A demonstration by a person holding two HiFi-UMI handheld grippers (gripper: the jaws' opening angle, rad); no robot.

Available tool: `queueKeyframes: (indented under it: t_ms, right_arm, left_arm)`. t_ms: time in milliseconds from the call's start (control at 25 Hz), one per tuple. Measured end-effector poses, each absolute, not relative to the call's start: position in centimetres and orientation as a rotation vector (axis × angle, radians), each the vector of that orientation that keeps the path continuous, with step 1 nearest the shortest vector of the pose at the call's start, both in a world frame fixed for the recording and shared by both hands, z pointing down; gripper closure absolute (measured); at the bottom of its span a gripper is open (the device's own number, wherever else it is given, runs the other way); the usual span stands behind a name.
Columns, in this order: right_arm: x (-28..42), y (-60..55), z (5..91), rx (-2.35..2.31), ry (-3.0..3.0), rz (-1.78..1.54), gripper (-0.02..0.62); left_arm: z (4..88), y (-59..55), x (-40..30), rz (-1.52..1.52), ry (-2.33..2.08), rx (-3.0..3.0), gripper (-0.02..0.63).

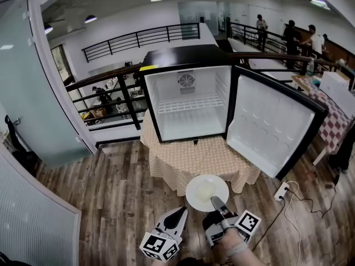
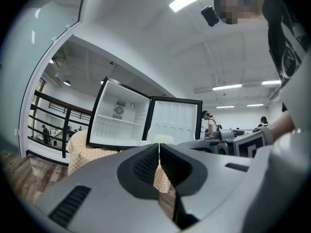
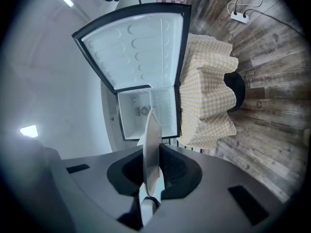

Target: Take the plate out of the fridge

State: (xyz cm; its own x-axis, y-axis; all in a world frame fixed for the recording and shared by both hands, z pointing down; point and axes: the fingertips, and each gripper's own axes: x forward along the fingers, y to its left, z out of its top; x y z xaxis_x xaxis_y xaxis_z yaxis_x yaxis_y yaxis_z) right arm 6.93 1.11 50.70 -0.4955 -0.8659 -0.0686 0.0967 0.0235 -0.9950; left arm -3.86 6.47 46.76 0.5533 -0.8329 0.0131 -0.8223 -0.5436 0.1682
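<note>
A white plate hangs in the air in front of the table, well outside the fridge, with my right gripper shut on its near rim. In the right gripper view the plate shows edge-on between the pressed pads. The small black fridge stands on the table with its door swung wide to the right; its white inside holds only a wire shelf. My left gripper hangs beside the right one, low in the head view, its jaws shut and holding nothing.
A checked cloth covers the small table under the fridge. A power strip with cables lies on the wood floor at the right. A black railing runs behind the fridge, a glass partition stands left, and people stand far back right.
</note>
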Motion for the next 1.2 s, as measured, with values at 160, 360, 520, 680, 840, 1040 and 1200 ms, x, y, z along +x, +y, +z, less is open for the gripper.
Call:
queueKeyframes:
  t_ms: [160, 360, 520, 680, 840, 1040, 1200]
  right_arm:
    - [7.8, 1.8, 50.5, -0.803, 1.547, -1.605, 0.543]
    - [8.7, 2.5, 50.4, -0.781, 1.564, -1.621, 0.543]
    - [9.1, 3.2, 50.2, -0.767, 1.578, -1.631, 0.543]
    - [9.5, 4.3, 50.1, -0.754, 1.586, -1.64, 0.543]
    - [10.1, 5.3, 50.1, -0.741, 1.596, -1.653, 0.543]
    - [11.0, 6.5, 50.1, -0.726, 1.597, -1.665, 0.543]
    - [11.6, 7.6, 50.2, -0.709, 1.598, -1.674, 0.543]
  left_arm:
    - [46.5, 7.4, -2.7, -0.106, -1.43, 2.613, 0.591]
    - [46.2, 8.3, -1.7, -0.108, -1.464, 2.601, 0.591]
    - [46.3, 9.2, -1.1, -0.11, -1.485, 2.592, 0.591]
    - [46.2, 10.1, -0.6, -0.112, -1.501, 2.583, 0.591]
    - [46.2, 10.9, 0.3, -0.119, -1.515, 2.575, 0.591]
    - [46.3, 11.9, 1.7, -0.111, -1.518, 2.575, 0.591]
    - [46.2, 12.5, 2.7, -0.108, -1.525, 2.579, 0.591]
